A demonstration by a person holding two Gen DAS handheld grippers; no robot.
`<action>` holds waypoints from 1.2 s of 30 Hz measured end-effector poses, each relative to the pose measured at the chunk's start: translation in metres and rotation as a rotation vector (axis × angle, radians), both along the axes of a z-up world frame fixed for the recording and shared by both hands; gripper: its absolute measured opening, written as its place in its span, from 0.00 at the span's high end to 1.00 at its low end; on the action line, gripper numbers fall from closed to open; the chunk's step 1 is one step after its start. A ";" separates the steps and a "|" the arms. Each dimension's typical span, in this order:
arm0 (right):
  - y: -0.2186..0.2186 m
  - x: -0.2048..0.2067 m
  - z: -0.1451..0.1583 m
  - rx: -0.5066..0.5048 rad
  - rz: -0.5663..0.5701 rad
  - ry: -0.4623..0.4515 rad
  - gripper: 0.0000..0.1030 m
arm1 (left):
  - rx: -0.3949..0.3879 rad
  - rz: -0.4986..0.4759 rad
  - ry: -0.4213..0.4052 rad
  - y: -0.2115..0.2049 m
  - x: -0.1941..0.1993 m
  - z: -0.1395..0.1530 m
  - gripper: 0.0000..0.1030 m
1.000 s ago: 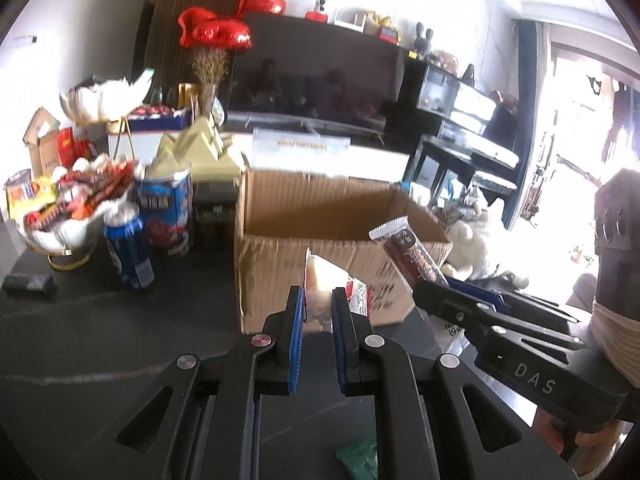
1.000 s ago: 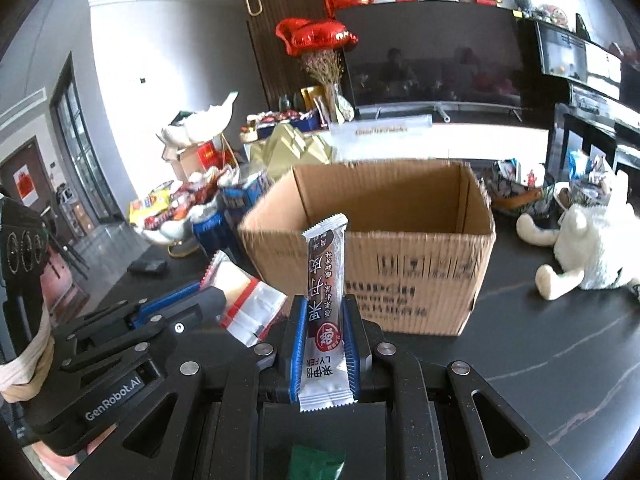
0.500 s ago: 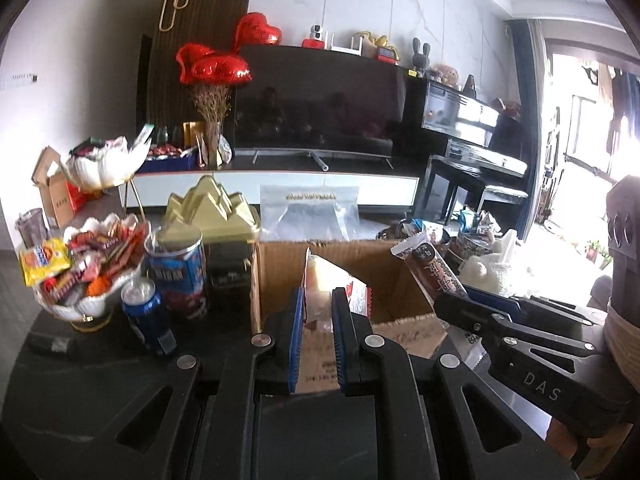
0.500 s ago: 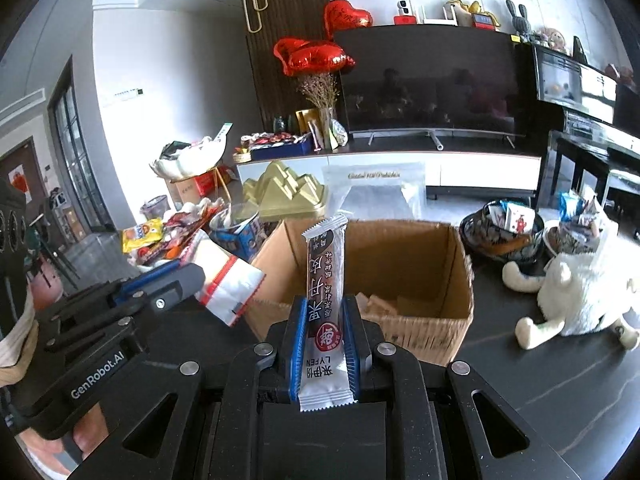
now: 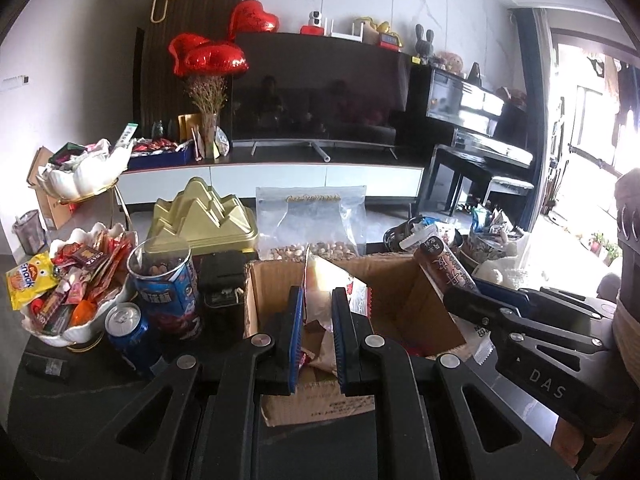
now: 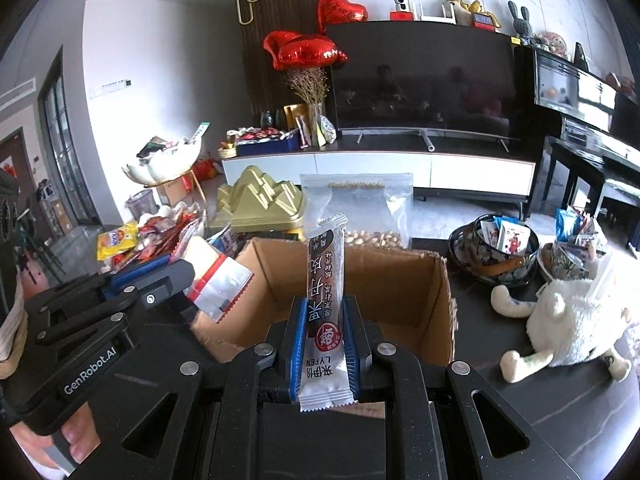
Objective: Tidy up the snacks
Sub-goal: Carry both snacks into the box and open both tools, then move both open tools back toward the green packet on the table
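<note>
Left tool (image 6: 176,280) body, near left of right wrist view: "GenRobot.AI", white print.
Right tool (image 5: 464,296) body, near right of left wrist view: "DAS", pale letters; any letters beyond these run out of sight.
Snack bar (image 6: 326,276) wrapper, clamped in the right tool: "LYFEN" with Chinese characters on the white end; larger Chinese characters down the brown part; a round red seal, too small to read.
Yellow packet (image 5: 28,284), far left in the white dish: "snack".
Red packet (image 5: 90,256) in the same dish: small white lettering, unclear.
Clear bag (image 5: 312,216), behind the carton: gold script line, not legible.
Carton (image 5: 320,404) front, near side: dark print, not legible.
</note>
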State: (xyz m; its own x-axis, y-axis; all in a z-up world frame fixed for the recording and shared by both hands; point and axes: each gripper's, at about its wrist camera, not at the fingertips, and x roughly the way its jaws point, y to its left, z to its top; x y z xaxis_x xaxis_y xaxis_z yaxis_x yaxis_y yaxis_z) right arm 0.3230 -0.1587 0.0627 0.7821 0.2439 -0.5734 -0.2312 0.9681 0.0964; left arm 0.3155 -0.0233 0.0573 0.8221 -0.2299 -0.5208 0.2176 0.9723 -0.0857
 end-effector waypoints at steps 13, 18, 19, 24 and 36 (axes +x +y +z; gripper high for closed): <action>-0.004 0.022 -0.013 -0.045 -0.029 0.015 0.69 | 0.056 0.027 0.023 -0.006 0.021 -0.009 0.70; -0.004 0.004 -0.011 -0.028 -0.021 0.002 0.69 | 0.070 0.040 0.024 -0.002 0.000 -0.005 0.66; -0.003 -0.001 -0.009 -0.023 -0.020 -0.001 0.66 | 0.073 0.045 0.020 -0.001 -0.006 -0.003 0.64; 0.001 -0.027 -0.003 -0.008 -0.010 -0.021 0.64 | 0.086 0.060 -0.009 0.005 -0.040 0.005 0.59; 0.017 -0.093 0.007 -0.010 0.019 -0.051 0.59 | 0.082 0.060 -0.010 0.021 -0.103 0.008 0.47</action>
State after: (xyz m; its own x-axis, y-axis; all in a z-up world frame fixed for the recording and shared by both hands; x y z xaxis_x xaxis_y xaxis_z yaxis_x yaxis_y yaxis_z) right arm 0.2302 -0.1414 0.0692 0.8056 0.2536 -0.5354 -0.2541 0.9643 0.0744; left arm 0.2129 -0.0018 0.0658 0.8384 -0.1374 -0.5274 0.1595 0.9872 -0.0037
